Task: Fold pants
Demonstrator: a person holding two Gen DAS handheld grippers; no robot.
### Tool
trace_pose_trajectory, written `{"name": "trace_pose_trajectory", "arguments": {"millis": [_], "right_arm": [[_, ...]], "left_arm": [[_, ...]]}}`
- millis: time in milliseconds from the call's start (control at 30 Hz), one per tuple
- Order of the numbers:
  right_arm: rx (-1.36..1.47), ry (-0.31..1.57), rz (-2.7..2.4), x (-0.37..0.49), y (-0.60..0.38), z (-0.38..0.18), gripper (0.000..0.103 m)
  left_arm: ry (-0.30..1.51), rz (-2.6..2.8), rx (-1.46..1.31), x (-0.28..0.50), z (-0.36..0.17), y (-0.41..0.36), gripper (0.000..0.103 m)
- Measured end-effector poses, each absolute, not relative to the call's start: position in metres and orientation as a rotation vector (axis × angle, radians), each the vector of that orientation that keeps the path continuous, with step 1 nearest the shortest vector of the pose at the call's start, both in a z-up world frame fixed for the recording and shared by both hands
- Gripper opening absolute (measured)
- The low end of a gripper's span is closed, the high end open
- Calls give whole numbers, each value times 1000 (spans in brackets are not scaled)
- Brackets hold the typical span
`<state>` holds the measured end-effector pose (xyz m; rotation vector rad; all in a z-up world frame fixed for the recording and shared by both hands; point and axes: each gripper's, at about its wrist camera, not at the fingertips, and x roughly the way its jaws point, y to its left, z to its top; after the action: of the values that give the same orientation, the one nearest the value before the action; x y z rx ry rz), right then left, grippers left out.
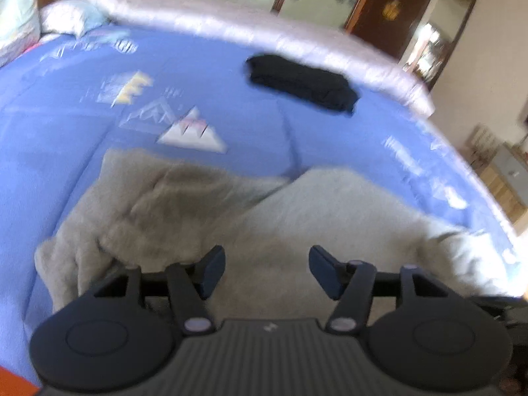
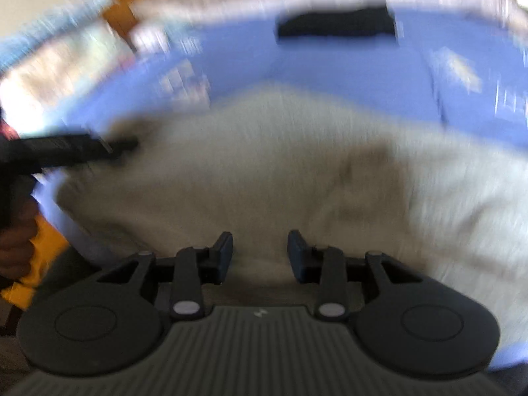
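Observation:
Grey pants [image 1: 231, 211] lie crumpled on the blue bedspread [image 1: 82, 125], two lobes spreading away from me. They also fill the middle of the blurred right wrist view [image 2: 280, 171]. My left gripper [image 1: 267, 272] is open and empty, hovering over the near part of the pants. My right gripper [image 2: 260, 257] is open and empty above the near edge of the pants. The left gripper also shows at the left of the right wrist view [image 2: 122, 145], over the pants' left side.
A folded black garment [image 1: 302, 82] lies far on the bed, also in the right wrist view [image 2: 336, 24]. A pale rolled quilt [image 1: 231, 23] runs along the far edge. Pillows [image 1: 16, 23] sit at far left. Wooden wardrobe and door [image 1: 389, 10] stand behind.

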<state>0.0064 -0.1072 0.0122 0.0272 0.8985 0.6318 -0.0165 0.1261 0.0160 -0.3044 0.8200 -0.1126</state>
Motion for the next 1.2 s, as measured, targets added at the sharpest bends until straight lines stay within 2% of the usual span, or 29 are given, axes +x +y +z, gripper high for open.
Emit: {"name": "trace_pose_trajectory", "arguments": {"millis": [167, 333, 567, 800, 1033, 1200], "right_arm": [[36, 903, 646, 9, -106, 11, 47], [49, 901, 652, 8, -107, 10, 50], [47, 897, 647, 5, -105, 11, 50], [43, 895, 645, 4, -105, 11, 50], [42, 893, 642, 4, -104, 11, 50], [42, 892, 644, 4, -105, 11, 50]], "left_arm": [[836, -106, -305, -14, 6, 128, 59], [831, -108, -269, -15, 5, 122, 65], [835, -119, -284, -14, 5, 123, 70], [842, -135, -284, -12, 4, 122, 80], [846, -140, -303, -12, 5, 122, 81], [857, -161, -300, -10, 4, 119, 91]]}}
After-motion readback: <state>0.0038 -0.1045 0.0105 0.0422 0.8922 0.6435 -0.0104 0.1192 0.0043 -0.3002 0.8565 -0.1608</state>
